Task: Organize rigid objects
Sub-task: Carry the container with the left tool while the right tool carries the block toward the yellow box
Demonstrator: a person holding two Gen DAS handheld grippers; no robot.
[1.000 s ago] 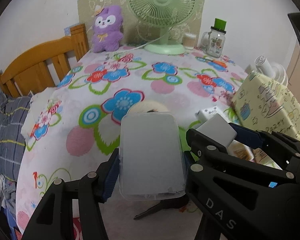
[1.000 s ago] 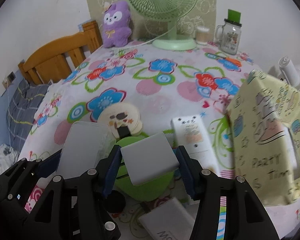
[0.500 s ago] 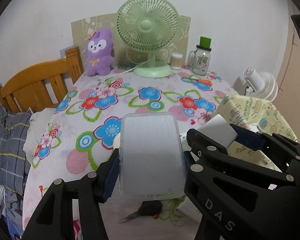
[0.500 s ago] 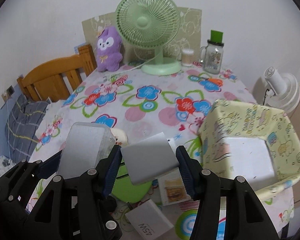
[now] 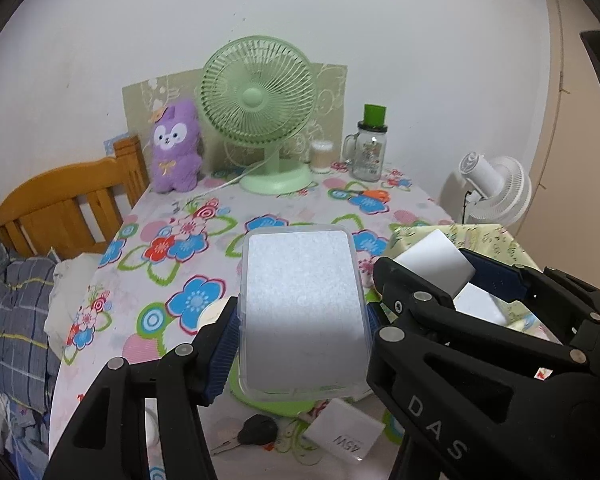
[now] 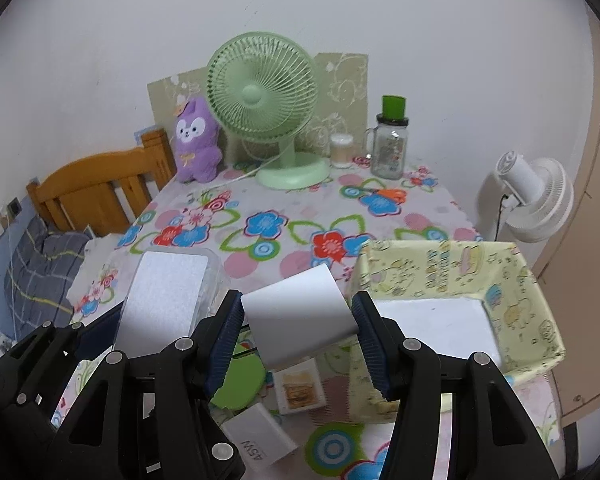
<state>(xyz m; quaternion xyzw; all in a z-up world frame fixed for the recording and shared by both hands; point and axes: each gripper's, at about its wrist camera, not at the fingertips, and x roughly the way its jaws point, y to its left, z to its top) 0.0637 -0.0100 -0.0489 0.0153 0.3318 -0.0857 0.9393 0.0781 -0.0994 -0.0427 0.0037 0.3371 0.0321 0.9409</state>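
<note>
Both raised higher above table (image 5: 260, 216) than before. Left gripper (image 5: 300, 320) clamped on clear box (image 5: 300, 312); right gripper (image 6: 298, 316) clamped on white block (image 6: 300, 312). Box contents indiscernible.

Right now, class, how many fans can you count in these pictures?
2. The green fan stands at the table's back edge beside the purple plush; the white fan sits right of the table. Others may be hidden.

- A plain white wall (image 6: 300, 0) stands behind the table with a flowered cloth (image 6: 300, 216).
- A wooden headboard with slats (image 6: 100, 192) is at the left, beside a grey checked blanket (image 6: 40, 264).
- A beige door or panel (image 6: 596, 240) is at the right.
- The light is soft and even.
</note>
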